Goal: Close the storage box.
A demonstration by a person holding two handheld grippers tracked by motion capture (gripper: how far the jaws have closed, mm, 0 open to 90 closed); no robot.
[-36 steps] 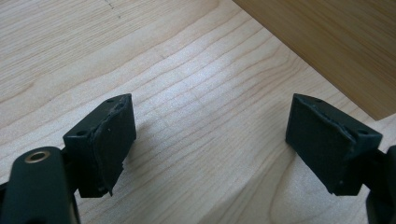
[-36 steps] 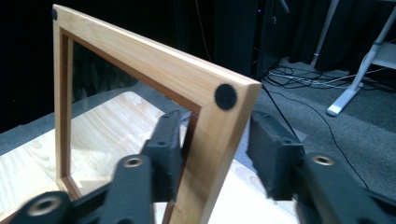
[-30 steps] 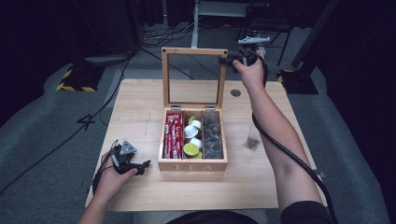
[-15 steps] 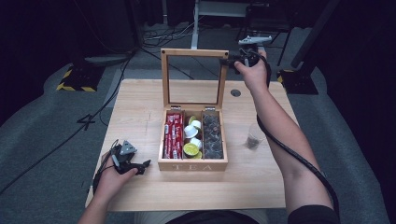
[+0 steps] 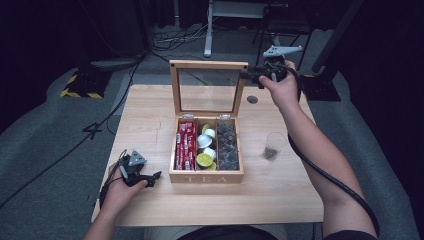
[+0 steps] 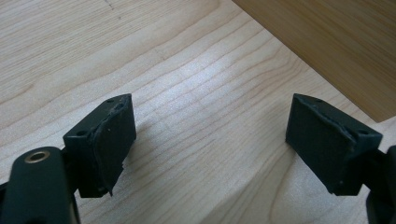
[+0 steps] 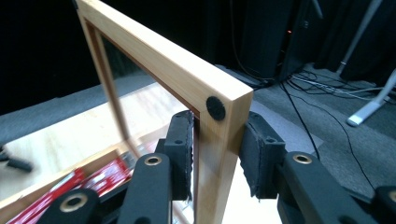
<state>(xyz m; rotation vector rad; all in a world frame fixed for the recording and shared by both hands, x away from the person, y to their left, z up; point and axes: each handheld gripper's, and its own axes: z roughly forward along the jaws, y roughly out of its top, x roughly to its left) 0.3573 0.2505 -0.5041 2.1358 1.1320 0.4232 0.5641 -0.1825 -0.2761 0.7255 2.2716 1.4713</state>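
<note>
Tea box [image 5: 206, 167] mid-tabletop [image 5: 150, 120], glass lid [image 5: 209, 89] upright. Right claw [image 5: 246, 76] has just been closing, its pads now pinching the lid's frame at the top right corner. Left claw [image 5: 154, 176] spread, empty, near the front left corner beside the box. Small glass [image 5: 274, 145] to the box's right. Dark room, cables on the floor [image 5: 60, 125].
</note>
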